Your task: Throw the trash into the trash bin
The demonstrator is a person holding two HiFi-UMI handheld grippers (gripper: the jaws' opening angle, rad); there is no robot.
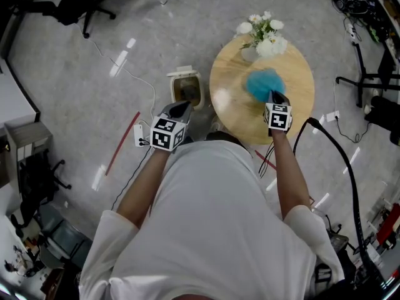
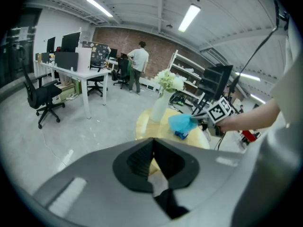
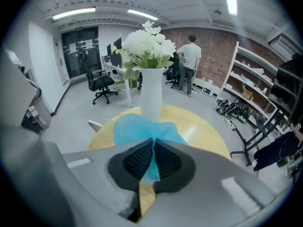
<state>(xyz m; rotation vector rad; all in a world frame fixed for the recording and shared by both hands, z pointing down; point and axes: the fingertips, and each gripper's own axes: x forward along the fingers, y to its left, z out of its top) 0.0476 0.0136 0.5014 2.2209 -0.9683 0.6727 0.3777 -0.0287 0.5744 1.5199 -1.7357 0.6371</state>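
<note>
A crumpled blue piece of trash [image 1: 264, 83] hangs just above the round wooden table [image 1: 234, 105], with my right gripper [image 1: 275, 96] shut on its near edge. In the right gripper view the blue trash [image 3: 137, 129] is pinched between the pads of that gripper [image 3: 153, 148]. The left gripper view shows the trash [image 2: 180, 122] held off the tabletop. A small open trash bin [image 1: 186, 87] stands on the floor left of the table. My left gripper [image 1: 180, 107] hovers beside the bin. Its pads [image 2: 142, 161] meet with nothing between them.
A white vase of white flowers [image 1: 262, 37] stands at the table's far side, just beyond the trash. A small dark blue item [image 2: 181, 135] lies on the table. A power strip [image 1: 138, 134] with cables lies on the floor near my left arm. Office chairs [image 1: 78, 5] stand far left.
</note>
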